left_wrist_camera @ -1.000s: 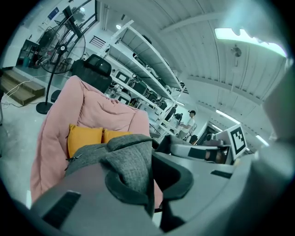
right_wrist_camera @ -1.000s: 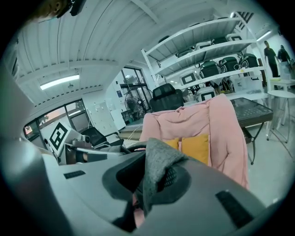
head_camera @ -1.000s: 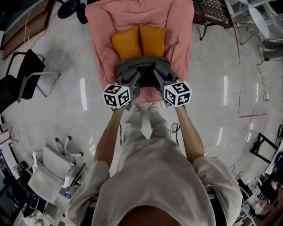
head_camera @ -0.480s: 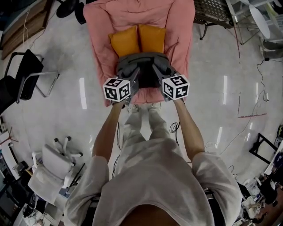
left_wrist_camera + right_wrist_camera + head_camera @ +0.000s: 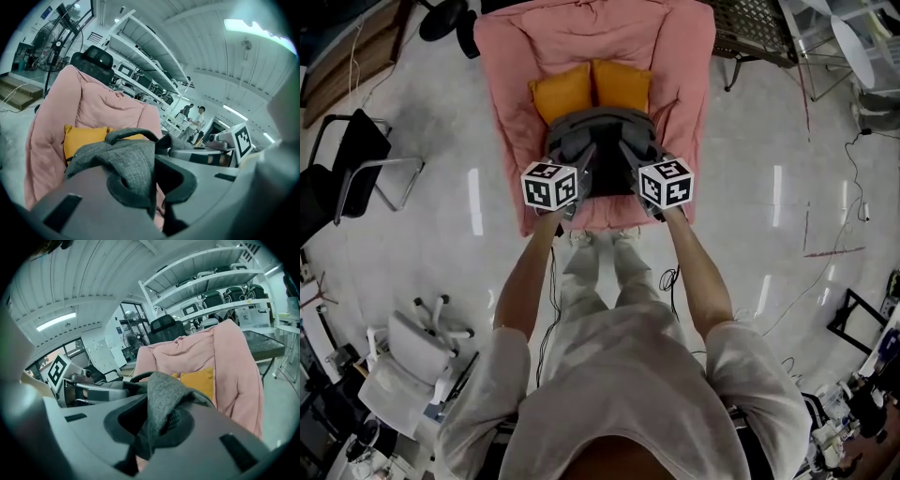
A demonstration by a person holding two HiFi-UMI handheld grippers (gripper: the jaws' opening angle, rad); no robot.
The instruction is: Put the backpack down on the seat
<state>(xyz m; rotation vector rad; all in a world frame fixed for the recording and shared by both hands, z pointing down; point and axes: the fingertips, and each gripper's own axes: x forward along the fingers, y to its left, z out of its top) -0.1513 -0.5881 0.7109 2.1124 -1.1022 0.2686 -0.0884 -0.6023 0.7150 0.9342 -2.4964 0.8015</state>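
A grey fabric backpack [image 5: 602, 136] hangs between both grippers over the front of a pink-covered armchair seat [image 5: 605, 211]. My left gripper [image 5: 584, 161] is shut on a fold of the backpack's left shoulder fabric [image 5: 133, 168]. On the other side, the right gripper [image 5: 626, 157] pinches the right fold [image 5: 161, 411] the same way. Two orange cushions [image 5: 591, 86] lean against the chair back just behind the backpack. Whether the backpack's bottom touches the seat cannot be seen.
The pink armchair [image 5: 516, 112] stands on a glossy white floor. A black folding chair [image 5: 356, 159] is at the left, a white office chair [image 5: 417, 347] near left, a metal mesh table [image 5: 750, 33] at the back right. Cables trail across the floor [image 5: 825, 248] on the right.
Both grippers carried the backpack forward and up the view, further over the seat and closer to the orange cushions. The grip on the fabric is unchanged.
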